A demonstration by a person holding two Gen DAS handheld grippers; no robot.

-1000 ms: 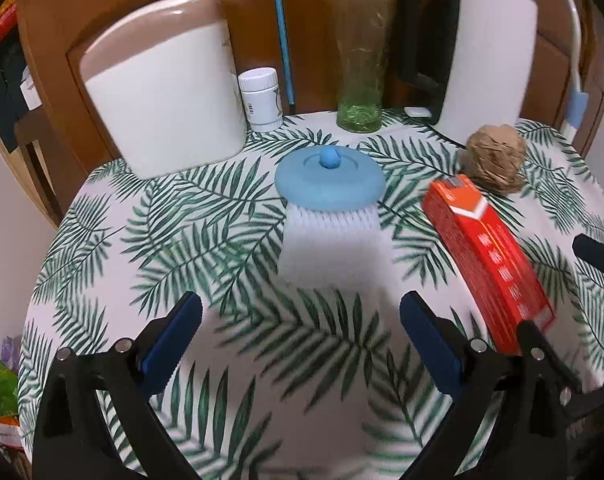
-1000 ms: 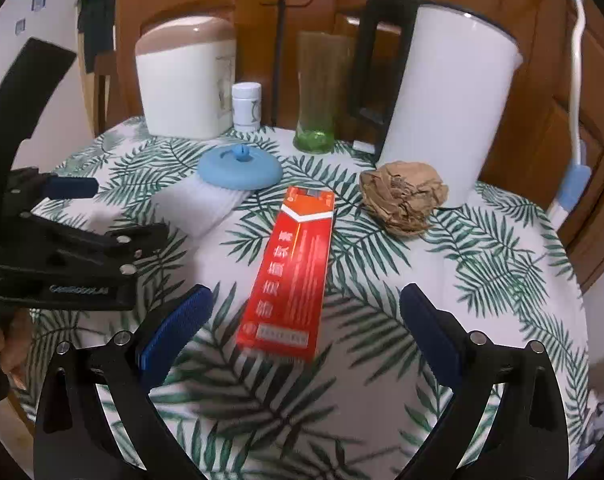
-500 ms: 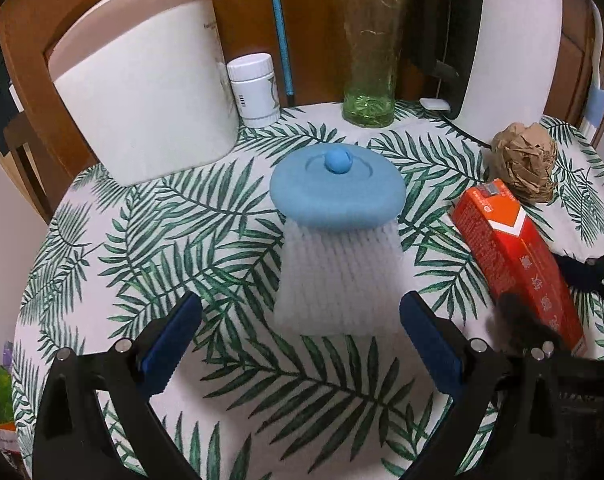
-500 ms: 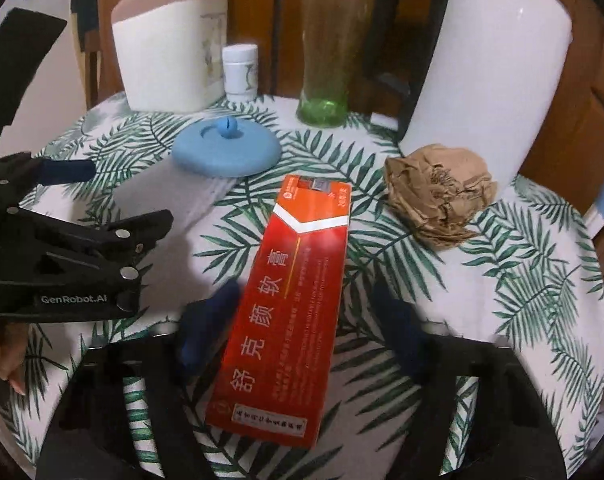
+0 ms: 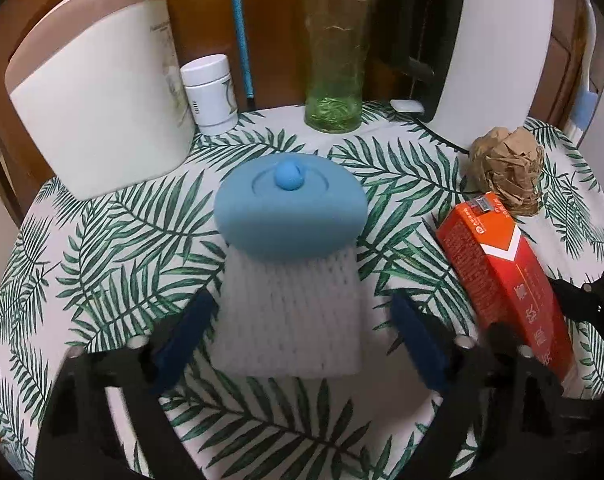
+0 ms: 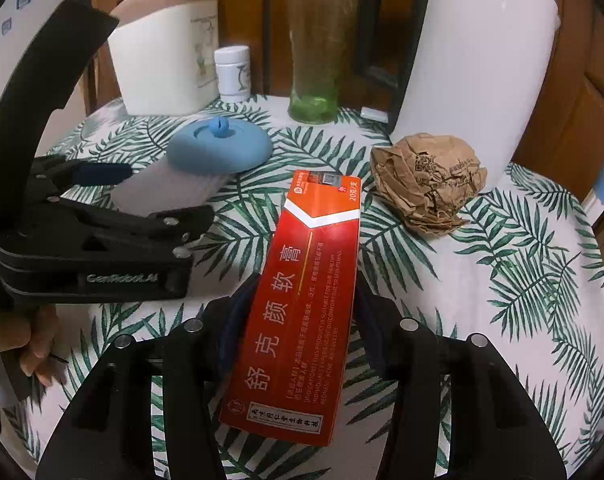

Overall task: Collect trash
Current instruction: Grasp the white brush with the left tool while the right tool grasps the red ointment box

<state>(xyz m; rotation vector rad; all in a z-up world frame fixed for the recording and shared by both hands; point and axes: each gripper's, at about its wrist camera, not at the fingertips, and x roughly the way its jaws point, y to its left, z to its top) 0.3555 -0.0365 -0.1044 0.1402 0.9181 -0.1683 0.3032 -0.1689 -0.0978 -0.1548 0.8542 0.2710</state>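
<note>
1. Left wrist view: left gripper point(image 5: 298, 332) angled down over the table point(image 5: 114, 216) with its leaf-print cloth, jaws spread and just been closing, one blue pad point(image 5: 184, 330) on each side of the white foam net sleeve point(image 5: 292, 312), neither pad pressing on it.
2. Foam net sleeve flat on the cloth, far end tucked under the blue round lid point(image 5: 290, 210).
3. Right wrist view: right gripper point(image 6: 298, 320) clamped tight on the long sides of the red carton point(image 6: 302, 304), pads mostly hidden behind the box.
4. Red carton lengthwise away from the camera, far end near the crumpled brown paper ball point(image 6: 426, 182) but apart from it.
5. Paper ball on the cloth against the foot of the white kettle point(image 6: 474, 64).
6. Along the back edge: white container with brown top point(image 5: 98, 80), small white jar point(image 5: 210, 94) just beside it, green-bottomed glass point(image 5: 334, 60) between jar and kettle.
7. Bare fingers point(image 6: 30, 344) seen under the left gripper's black body at the left edge of the right wrist view.
</note>
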